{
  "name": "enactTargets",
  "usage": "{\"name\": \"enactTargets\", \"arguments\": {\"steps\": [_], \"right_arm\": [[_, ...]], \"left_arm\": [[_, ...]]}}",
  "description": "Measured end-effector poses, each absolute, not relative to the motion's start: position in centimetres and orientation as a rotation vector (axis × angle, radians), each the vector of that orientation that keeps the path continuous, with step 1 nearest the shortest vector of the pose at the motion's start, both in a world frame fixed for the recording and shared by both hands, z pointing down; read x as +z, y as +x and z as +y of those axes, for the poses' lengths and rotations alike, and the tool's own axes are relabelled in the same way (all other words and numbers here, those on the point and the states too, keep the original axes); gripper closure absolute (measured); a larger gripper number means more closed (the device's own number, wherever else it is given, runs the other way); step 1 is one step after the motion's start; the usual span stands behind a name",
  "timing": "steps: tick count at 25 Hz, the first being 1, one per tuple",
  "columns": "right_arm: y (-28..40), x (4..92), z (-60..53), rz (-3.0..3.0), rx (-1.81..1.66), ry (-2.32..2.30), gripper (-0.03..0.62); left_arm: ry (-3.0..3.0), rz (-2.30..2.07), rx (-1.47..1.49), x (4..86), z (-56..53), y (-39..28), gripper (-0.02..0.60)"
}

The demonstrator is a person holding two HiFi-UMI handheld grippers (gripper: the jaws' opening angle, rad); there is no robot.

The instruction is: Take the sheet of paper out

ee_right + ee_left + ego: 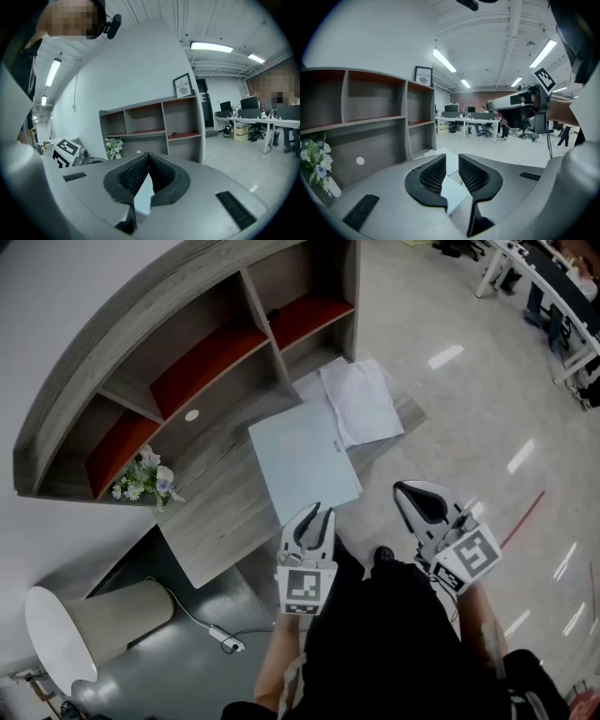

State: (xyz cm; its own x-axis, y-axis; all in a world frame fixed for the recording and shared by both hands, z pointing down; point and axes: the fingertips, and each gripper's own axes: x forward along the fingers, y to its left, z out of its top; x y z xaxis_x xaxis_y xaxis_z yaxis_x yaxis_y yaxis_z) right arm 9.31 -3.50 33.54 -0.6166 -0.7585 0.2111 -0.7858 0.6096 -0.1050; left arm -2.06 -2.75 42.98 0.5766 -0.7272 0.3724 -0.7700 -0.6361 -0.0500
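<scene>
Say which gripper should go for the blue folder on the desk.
Likely left. The left gripper hangs at the folder's near edge, jaws slightly apart; the right gripper is shut, off beside the desk.

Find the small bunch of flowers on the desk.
In the head view, the flowers stand at the left end of the desk, against the shelf unit and well left of the pale blue folder.

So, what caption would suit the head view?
Handheld left gripper and right gripper before a desk with a pale folder and papers.
</scene>
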Motion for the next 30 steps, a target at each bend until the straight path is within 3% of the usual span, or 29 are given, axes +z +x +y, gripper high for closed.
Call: {"name": "enactTargets", "arguments": {"steps": [16,30], "right_arm": [[7.9,36.9,-3.7,-2.546,0.388,1.434,0.582],[9.2,40.4,-4.0,-2.528,0.492,1.447,0.582]], "left_arm": [[2.84,-0.854,0.954,53.3,-3.2,0.5,0.359],[2.905,-0.732,1.403,63.1,-4.3,3.4,0.29]]}}
